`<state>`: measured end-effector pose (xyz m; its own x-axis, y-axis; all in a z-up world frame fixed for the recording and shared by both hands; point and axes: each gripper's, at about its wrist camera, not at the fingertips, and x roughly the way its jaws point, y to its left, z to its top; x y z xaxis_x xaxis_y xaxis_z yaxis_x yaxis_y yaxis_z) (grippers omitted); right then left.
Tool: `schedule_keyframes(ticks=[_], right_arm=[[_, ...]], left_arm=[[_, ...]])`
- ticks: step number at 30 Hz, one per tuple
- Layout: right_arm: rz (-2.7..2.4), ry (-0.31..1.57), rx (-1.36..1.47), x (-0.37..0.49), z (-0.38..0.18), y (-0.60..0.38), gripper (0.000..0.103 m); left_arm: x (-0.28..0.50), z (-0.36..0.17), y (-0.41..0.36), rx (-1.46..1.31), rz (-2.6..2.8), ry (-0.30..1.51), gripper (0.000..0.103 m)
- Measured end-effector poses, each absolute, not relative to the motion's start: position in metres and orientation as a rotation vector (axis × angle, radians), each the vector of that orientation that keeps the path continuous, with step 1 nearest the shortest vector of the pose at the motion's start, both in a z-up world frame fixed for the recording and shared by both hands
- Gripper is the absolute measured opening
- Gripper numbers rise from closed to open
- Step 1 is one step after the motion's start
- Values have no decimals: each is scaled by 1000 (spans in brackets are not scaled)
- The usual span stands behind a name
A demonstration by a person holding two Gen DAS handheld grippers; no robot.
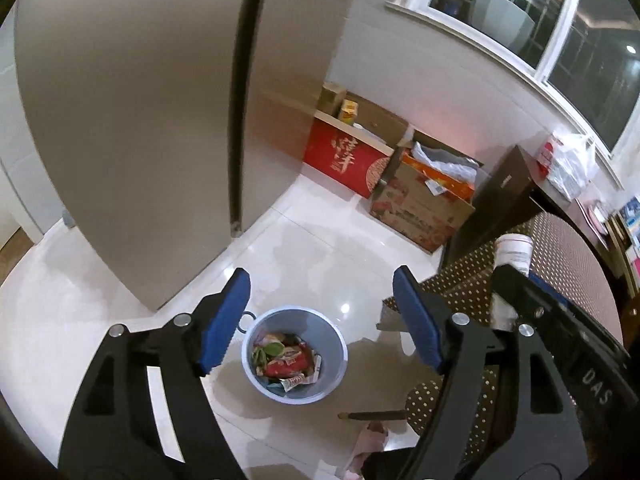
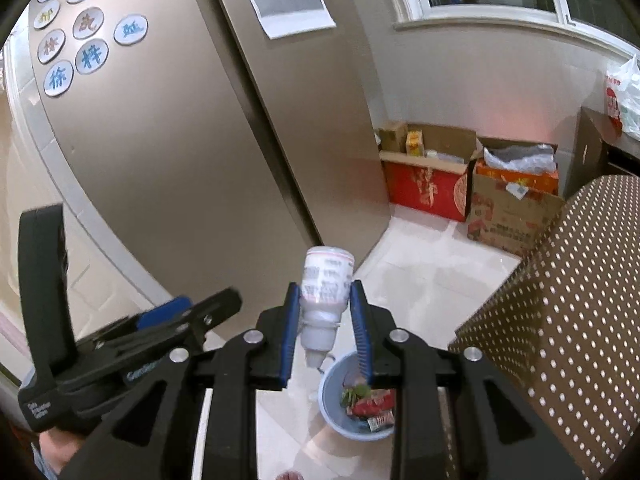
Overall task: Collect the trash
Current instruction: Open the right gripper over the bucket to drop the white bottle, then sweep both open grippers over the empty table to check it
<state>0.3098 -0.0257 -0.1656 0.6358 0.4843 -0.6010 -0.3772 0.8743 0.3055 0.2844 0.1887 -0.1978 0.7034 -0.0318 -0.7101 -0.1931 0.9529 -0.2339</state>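
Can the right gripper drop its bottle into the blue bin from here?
Probably yes: the right gripper holds the white bottle above the open blue bin, nothing between, though a small shift forward may help.

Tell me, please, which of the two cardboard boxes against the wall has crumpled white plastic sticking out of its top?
The brown printed box on the right, nearest the polka-dot table. The red box beside the fridge holds smaller cartons instead.

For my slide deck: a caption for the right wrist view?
Right gripper holds a white bottle upside down above the trash bin.
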Motion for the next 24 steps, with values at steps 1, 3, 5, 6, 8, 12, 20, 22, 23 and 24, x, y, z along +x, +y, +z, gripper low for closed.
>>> schedule_keyframes(ticks=[1, 3, 5, 6, 8, 12, 20, 22, 23, 24], right_arm=[[493, 726, 150, 312, -166, -23, 39], [487, 720, 145, 315, -165, -21, 48], [485, 715, 142, 313, -164, -21, 48], [483, 713, 141, 311, -163, -22, 48], [475, 711, 139, 309, -161, -25, 51], [445, 704, 136, 298, -153, -39, 55], [365, 676, 140, 269, -125, -86, 67], [339, 670, 143, 258, -117, -105, 70], [325, 666, 146, 253, -115, -114, 73], [306, 666, 154, 246, -112, -129, 75]], left_arm=[[284, -197, 191, -306, 102, 789, 74], [283, -196, 194, -315, 114, 788, 75], [281, -194, 196, -313, 120, 786, 76], [281, -194, 195, -310, 122, 785, 76], [278, -190, 193, -303, 121, 777, 76], [273, -179, 179, -279, 102, 758, 78], [251, -141, 130, -207, 26, 695, 82], [245, -133, 112, -190, -2, 686, 82], [242, -129, 102, -180, -19, 683, 83], [239, -125, 89, -167, -42, 680, 83]])
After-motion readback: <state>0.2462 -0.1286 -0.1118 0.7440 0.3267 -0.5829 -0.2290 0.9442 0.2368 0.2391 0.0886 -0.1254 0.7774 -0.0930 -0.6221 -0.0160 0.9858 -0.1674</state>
